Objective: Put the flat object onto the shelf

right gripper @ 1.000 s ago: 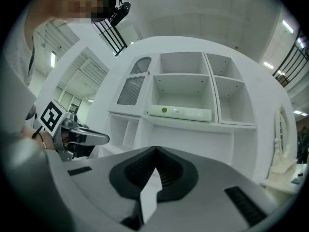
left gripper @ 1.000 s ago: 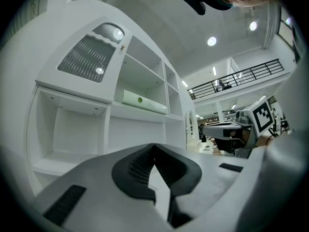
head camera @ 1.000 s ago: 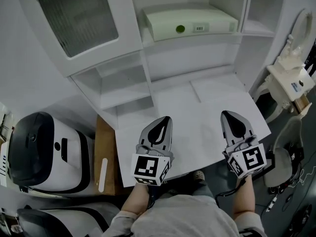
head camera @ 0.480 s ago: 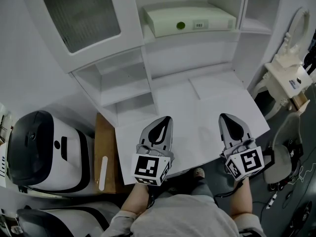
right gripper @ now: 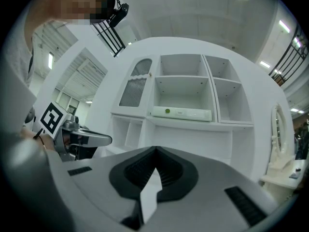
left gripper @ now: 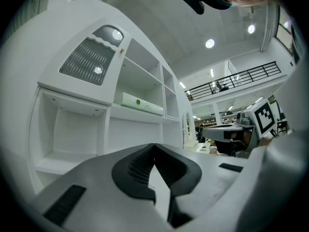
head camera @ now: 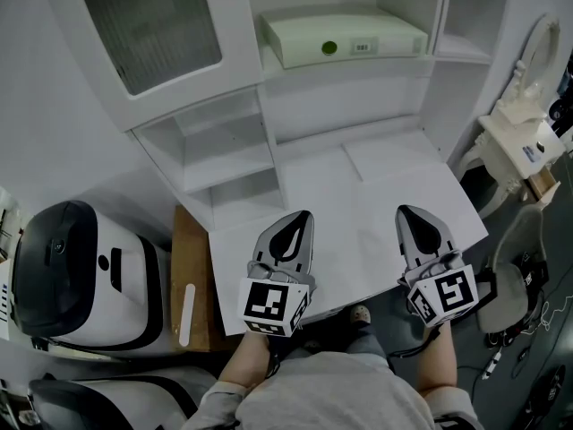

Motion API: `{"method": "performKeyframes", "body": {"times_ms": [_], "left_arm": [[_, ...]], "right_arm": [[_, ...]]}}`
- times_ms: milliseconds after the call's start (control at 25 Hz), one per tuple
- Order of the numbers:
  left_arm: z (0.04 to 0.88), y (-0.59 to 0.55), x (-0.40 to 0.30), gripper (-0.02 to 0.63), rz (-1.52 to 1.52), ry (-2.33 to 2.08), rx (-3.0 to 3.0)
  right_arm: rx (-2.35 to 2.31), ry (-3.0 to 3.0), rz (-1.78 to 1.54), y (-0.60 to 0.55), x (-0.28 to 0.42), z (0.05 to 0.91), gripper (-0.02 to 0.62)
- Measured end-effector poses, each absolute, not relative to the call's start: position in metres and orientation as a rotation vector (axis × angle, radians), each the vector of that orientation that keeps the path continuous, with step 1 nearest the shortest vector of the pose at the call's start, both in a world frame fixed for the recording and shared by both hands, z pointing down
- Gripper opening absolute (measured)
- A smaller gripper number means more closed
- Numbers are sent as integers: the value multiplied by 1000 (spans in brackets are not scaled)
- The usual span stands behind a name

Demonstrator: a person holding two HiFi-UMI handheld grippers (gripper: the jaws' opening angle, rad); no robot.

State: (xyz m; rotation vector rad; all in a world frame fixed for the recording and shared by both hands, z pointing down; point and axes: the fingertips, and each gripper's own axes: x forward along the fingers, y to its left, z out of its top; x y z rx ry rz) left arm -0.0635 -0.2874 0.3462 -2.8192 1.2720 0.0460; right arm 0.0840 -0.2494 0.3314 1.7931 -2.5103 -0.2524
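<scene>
The flat object, a pale green box [head camera: 345, 38], lies on the middle shelf of the white shelf unit [head camera: 269, 141]. It also shows in the left gripper view [left gripper: 140, 103] and the right gripper view [right gripper: 181, 113]. My left gripper [head camera: 303, 215] hovers level over the white desk top [head camera: 358, 204], jaws shut and empty, its tips [left gripper: 154, 145] meeting. A little to the right, my right gripper [head camera: 404, 210] is level too, shut with nothing between its tips [right gripper: 155, 149]. Both sit near the desk's front edge, well short of the shelves.
A cabinet door with ribbed glass [head camera: 148, 30] stands at the upper left. A white and black machine [head camera: 81, 276] and a wooden board [head camera: 188, 285] are left of the desk. An ornate white stand [head camera: 528, 124] and a chair [head camera: 519, 276] are at the right.
The head view has shifted very slightly. Both grippers stay shut and in about the same place over the desk.
</scene>
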Motion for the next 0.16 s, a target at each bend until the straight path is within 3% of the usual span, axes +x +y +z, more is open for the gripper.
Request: {"method": "performKeyframes", "body": {"times_ms": [160], "left_arm": [[345, -286, -64, 15, 42, 1269, -2820]], "right_arm": [[1796, -2514, -245, -247, 82, 332, 9]]}}
